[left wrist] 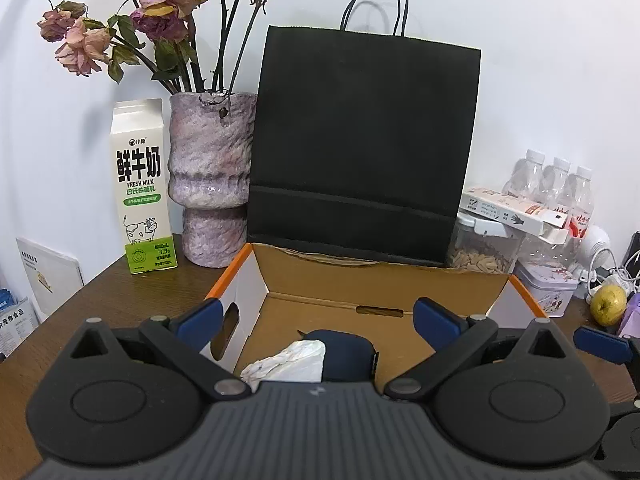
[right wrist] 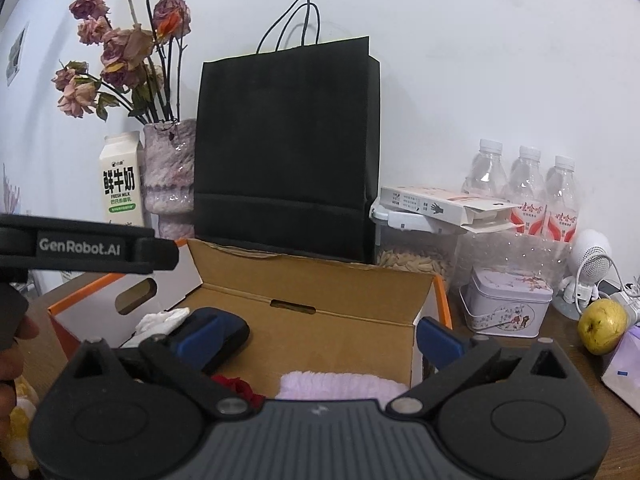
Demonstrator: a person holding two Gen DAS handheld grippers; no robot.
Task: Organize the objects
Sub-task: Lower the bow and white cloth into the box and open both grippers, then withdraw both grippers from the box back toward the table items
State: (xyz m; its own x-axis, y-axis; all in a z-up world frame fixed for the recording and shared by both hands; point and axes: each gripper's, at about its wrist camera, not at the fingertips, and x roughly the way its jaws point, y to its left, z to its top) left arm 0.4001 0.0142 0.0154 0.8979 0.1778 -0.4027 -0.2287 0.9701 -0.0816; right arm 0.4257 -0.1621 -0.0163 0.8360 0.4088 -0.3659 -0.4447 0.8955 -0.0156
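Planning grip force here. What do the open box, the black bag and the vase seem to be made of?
Open box: corrugated cardboard, matte brown inside, white outside with orange edges; folded flaps show. Black bag: matte paper, judging by its crisp creases, with cord handles. Vase: probably glazed ceramic, mottled purple, with glossy highlights on a rough texture.

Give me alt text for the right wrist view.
The open right tool hovers empty over an orange-edged cardboard box holding a dark blue pouch, lilac fluffy towel and white cloth. A black paper bag stands behind.
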